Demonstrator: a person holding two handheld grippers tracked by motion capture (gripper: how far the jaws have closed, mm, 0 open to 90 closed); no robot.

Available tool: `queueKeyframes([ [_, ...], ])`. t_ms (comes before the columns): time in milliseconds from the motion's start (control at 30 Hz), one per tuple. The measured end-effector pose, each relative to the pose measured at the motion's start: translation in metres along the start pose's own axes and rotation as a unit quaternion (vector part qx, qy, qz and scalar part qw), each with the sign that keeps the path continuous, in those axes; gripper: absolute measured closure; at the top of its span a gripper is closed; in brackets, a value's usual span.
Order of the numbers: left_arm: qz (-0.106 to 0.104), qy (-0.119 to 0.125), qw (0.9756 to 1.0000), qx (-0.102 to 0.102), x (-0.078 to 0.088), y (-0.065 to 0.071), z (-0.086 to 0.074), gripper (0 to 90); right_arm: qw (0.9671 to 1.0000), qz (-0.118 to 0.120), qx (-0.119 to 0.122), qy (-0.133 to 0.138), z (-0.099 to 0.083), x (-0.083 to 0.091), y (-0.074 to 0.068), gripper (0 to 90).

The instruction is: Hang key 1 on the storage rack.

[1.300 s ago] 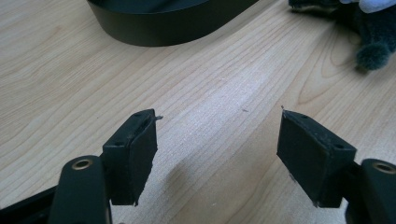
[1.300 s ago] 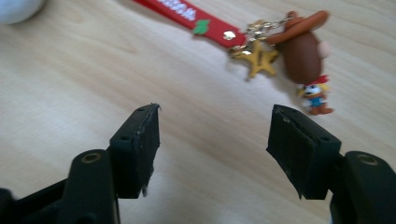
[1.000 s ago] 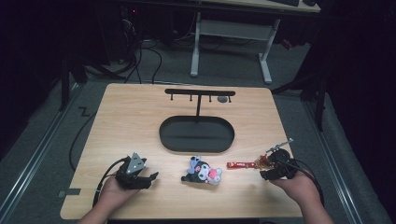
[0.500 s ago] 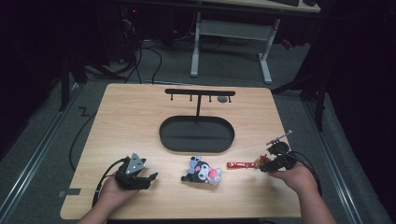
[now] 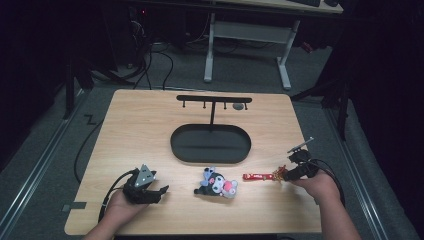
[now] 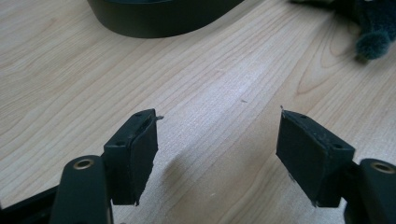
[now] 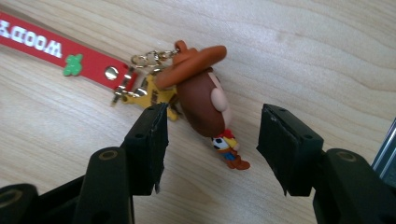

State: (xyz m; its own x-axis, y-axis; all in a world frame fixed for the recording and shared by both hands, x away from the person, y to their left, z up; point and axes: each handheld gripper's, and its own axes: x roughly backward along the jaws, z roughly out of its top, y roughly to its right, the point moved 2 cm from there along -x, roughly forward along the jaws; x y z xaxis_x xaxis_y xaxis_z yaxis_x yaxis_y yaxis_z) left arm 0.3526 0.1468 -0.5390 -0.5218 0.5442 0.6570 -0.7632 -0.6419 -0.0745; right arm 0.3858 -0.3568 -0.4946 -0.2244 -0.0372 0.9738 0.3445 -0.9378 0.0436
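Keychain: a small cowboy figure (image 7: 205, 100) with a brown hat, joined by a gold clasp (image 7: 144, 59) to a red strap (image 5: 257, 176) with white letters; it lies flat on the worktop (image 5: 145, 130) near the front right corner, just ahead of the person's right hand (image 5: 320, 186).
Long axis: the strap and figure lie in one line, roughly parallel to the front edge of the worktop.
Pointing: the free end of the strap points toward the left edge and the plush toy (image 5: 217, 183); the figure is at the right end, hat toward the strap and feet toward the right gripper (image 7: 212, 140).
Right gripper: partly open, its jaws have just been closing; the figure lies between the two pads (image 7: 149, 140), and neither pad visibly presses on it, so nothing is gripped.
Left gripper (image 6: 217, 154): wide open above bare wood, nothing between the pads; in the high view it rests in the person's left hand (image 5: 120, 207) near the front left corner.
Surface: light wood-grain worktop with rounded corners, matte and evenly lit.
Other things on it: a black oval tray (image 5: 210, 145) at the middle, with a black T-shaped stand (image 5: 214, 100) rising from its far side; the dark plush toy with a pink patch lies near the front edge, between the two grippers.
Room: dim, with grey carpet (image 5: 60, 130) around the worktop, cables (image 5: 160, 60) on the floor beyond the far edge, and the white legs of another desk (image 5: 250, 35) further back.
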Motion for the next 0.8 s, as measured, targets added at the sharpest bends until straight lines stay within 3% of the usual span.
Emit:
queueKeyframes([
  [133, -0.002, -0.003, 1.0, -0.003, -0.001, 0.001, 0.0, 29.7, 0.9999, 0.013, -0.004, -0.003, 0.001, -0.004, 0.002, 44.3],
  [267, -0.002, -0.003, 1.0, -0.003, -0.001, 0.002, 0.0, 29.8, 0.9999, 0.008, 0.004, -0.008, 0.004, -0.01, 0.0, 45.8],
  [333, -0.002, -0.002, 1.0, -0.003, -0.001, 0.002, -0.001, 29.8, 0.9999, 0.005, 0.005, -0.014, 0.005, -0.013, 0.0, 47.8],
  [633, -0.005, -0.006, 1.0, -0.005, -0.002, 0.003, -0.001, 29.9, 0.9995, 0.029, 0.0, -0.009, 0.005, -0.014, -0.002, 63.2],
  [800, -0.006, -0.007, 0.9999, -0.007, -0.001, 0.003, -0.001, 30.3, 0.9994, 0.032, 0.001, -0.012, 0.004, -0.014, -0.003, 65.5],
])
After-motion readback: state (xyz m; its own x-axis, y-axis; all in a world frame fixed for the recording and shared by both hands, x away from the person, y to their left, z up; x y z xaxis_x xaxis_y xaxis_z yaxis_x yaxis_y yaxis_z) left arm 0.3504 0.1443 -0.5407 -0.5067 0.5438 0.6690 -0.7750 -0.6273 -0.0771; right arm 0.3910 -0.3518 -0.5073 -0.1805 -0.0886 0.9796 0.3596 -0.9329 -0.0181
